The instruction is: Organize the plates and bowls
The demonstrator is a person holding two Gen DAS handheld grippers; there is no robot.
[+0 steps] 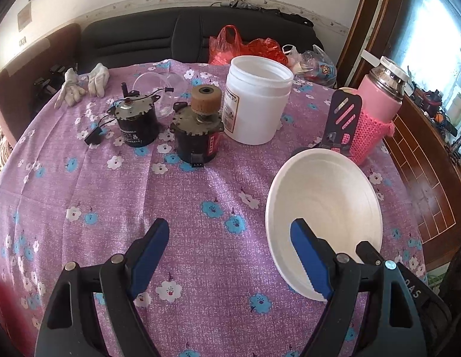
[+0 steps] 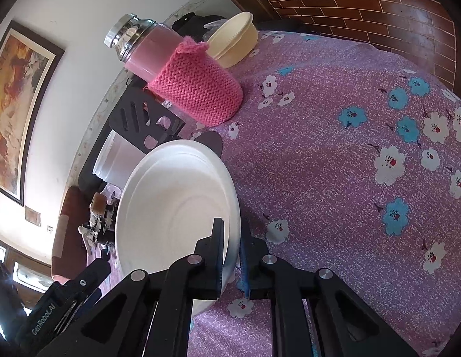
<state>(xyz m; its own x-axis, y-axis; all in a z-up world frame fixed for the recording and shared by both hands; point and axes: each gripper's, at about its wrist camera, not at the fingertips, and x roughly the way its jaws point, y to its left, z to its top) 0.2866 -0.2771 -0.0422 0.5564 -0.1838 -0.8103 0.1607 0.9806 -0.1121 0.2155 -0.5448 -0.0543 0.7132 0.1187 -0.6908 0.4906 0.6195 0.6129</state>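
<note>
A shallow white plate [image 1: 322, 196] is over the purple flowered tablecloth [image 1: 200, 208] at the right. My right gripper [image 2: 232, 232] is shut on the near rim of the white plate [image 2: 177, 196], with one finger inside and one under the edge. Over the cloth to the plate's left, my left gripper [image 1: 230, 229] is open with nothing held; its right fingertip overlaps the plate's edge in the view. A cream bowl [image 2: 233, 41] sits far back behind the pink flask [image 2: 159, 50].
At the back of the table are a white jar [image 1: 257, 101], two dark motors [image 1: 197, 131], a clear plastic tub [image 1: 159, 83] and white gloves [image 1: 81, 86]. A black slotted rack [image 1: 343, 116] and the pink flask [image 1: 376, 104] stand just beyond the plate. The table edge runs along the right.
</note>
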